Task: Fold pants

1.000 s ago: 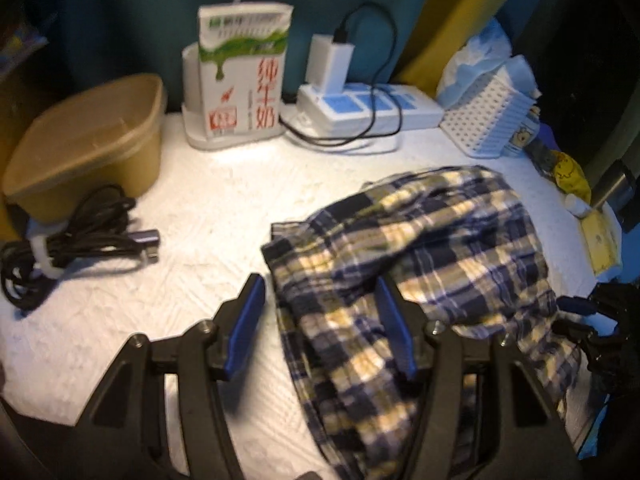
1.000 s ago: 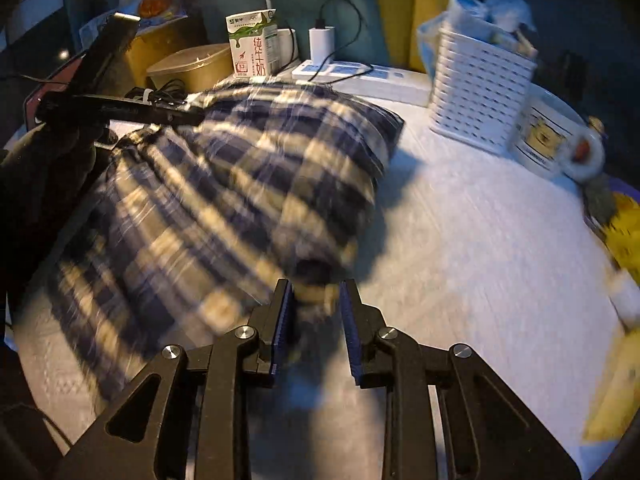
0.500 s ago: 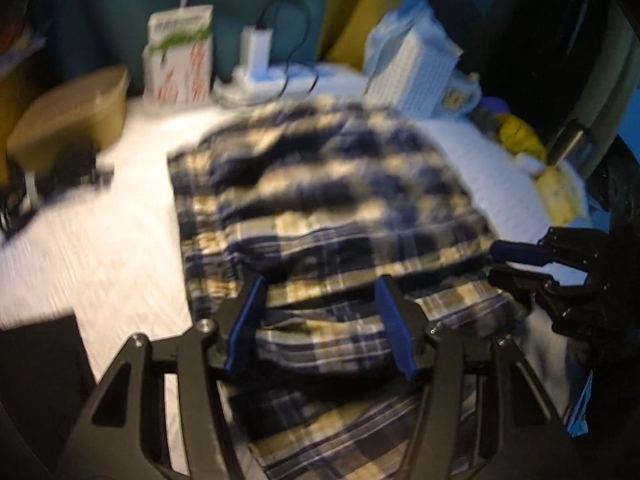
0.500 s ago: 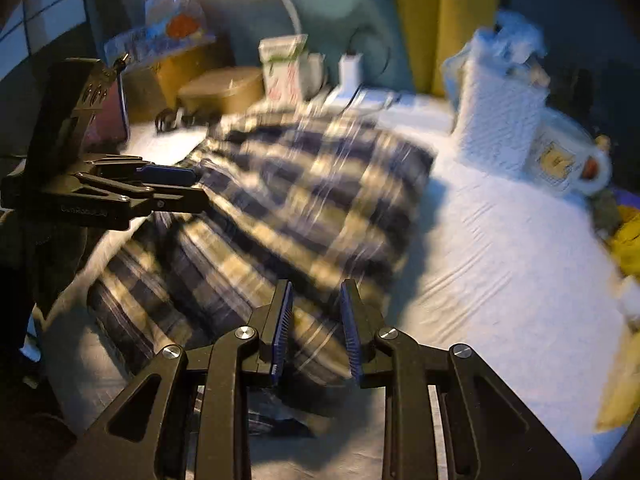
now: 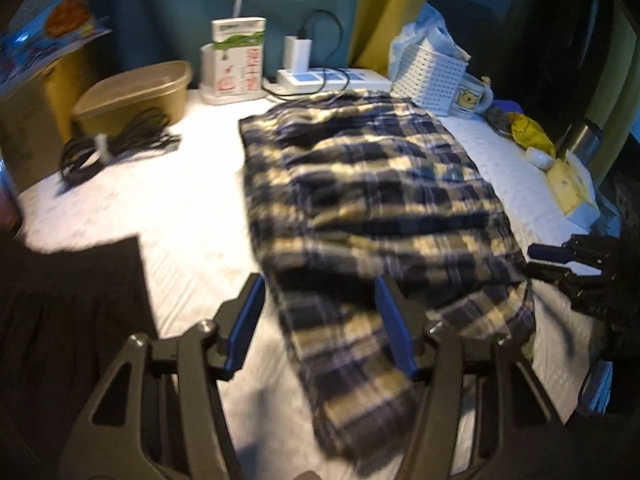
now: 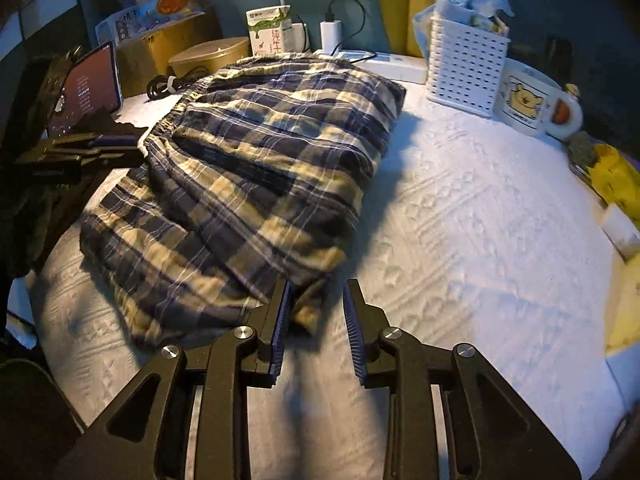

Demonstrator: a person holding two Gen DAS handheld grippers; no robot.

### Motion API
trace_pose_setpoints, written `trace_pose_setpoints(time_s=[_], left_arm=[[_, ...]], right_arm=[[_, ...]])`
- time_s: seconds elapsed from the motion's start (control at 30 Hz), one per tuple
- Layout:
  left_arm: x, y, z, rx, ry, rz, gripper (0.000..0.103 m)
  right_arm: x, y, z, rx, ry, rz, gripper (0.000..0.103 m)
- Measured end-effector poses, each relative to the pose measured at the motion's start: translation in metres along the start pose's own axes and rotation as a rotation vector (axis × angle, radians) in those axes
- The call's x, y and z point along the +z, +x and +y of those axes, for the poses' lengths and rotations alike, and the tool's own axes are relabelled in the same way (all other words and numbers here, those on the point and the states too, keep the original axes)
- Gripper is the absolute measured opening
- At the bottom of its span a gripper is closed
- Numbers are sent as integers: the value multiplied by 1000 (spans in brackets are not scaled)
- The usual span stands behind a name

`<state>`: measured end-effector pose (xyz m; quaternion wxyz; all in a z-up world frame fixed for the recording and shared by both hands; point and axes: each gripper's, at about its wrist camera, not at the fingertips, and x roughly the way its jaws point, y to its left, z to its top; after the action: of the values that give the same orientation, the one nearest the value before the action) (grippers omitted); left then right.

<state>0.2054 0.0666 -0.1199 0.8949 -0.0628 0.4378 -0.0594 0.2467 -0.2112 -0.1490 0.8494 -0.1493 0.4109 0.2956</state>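
Right wrist view, item one: right gripper (image 6: pixel 316 320), jaws parting, a corner of the plaid pants (image 6: pixel 256 168) lying between the pads, which no longer look pressed on it. Left wrist view, item two: left gripper (image 5: pixel 320 324), fingers (image 5: pixel 245 322) spread wide with the near edge of the pants under them, nothing pinched. The pants lie folded over on the white table cover (image 6: pixel 480 220), elastic waistband toward the left gripper's side, upper layer draped short of the lower one so that a strip of the under layer shows. Handling, as judged: thin woven cloth, light, limp, wrinkling freely; it should slide easily on the cover and sag between two grips, so a hold at two corners of one edge, or at the gathered waistband, looks soundest. Beyond the garment: milk carton (image 5: pixel 239 58), charger on a power strip (image 5: pixel 320 76), brown lidded tub (image 5: pixel 134 96), coiled black cable (image 5: pixel 116 144), white perforated basket (image 6: pixel 464 68), bear mug (image 6: pixel 528 100). Hard to make out: the left wrist view is motion-blurred; where the pant legs end inside the fold is hidden; a dark shape fills that view's lower left corner, unidentified; the phone-like screen (image 6: pixel 92 84) is partly cut off.
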Motion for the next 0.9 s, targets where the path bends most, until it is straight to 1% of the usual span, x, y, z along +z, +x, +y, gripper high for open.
trace_pose_setpoints(time_s=[0.03, 0.07, 0.17, 0.2, 0.27, 0.3, 0.33, 0.4, 0.43, 0.5, 0.6, 0.67, 0.73, 0.77, 0.8, 0.83, 0.9], left_arm=[[-4, -3, 0, -6, -13, -3, 59], [-9, -6, 1, -16, -27, -7, 59], [-22, -12, -1, -32, -66, -17, 59], [-27, -9, -3, -35, -68, -2, 59], [-33, -1, -7, -29, -63, 31, 59], [-40, 6, -9, -21, -58, 62, 59], [-43, 4, -11, -14, -38, 36, 59], [-47, 2, -15, 25, -1, 41, 59], [-46, 0, -14, 30, -7, 53, 59], [-45, -4, -6, 17, -53, 57, 59], [-36, -14, 8, 4, -77, 28, 59], [-22, -21, 15, -11, -75, -5, 59], [1, -23, 22, -31, -65, -46, 59], [12, -21, 25, -29, -60, -62, 59], [20, -17, 30, -22, -56, -69, 59], [34, -10, 34, -3, -51, -75, 59], [53, 6, 42, -1, -64, -72, 59]], right_arm=[[0, -3, 1, -5, 0, -8, 29], [-2, -9, 4, -7, 1, -20, 31], [0, -19, 12, 2, 2, -71, 49], [1, -19, 15, 6, 0, -75, 55], [0, -15, 20, 13, -2, -80, 58], [-3, -10, 23, 16, -4, -66, 58], [-5, -4, 25, 12, -8, -46, 58], [-15, 9, 27, -12, -24, 6, 58], [-17, 8, 28, -16, -37, -15, 59], [-20, 6, 25, -5, -32, -18, 59], [-16, -7, 13, -2, -16, -49, 59], [-8, -18, 0, -14, -1, -89, 59], [3, -24, -13, -15, 29, -120, 63], [9, -26, -21, -14, 45, -131, 69], [17, -25, -30, -17, 59, -138, 71], [25, -23, -36, -26, 66, -143, 71], [41, -17, -47, -39, 82, -149, 71]])
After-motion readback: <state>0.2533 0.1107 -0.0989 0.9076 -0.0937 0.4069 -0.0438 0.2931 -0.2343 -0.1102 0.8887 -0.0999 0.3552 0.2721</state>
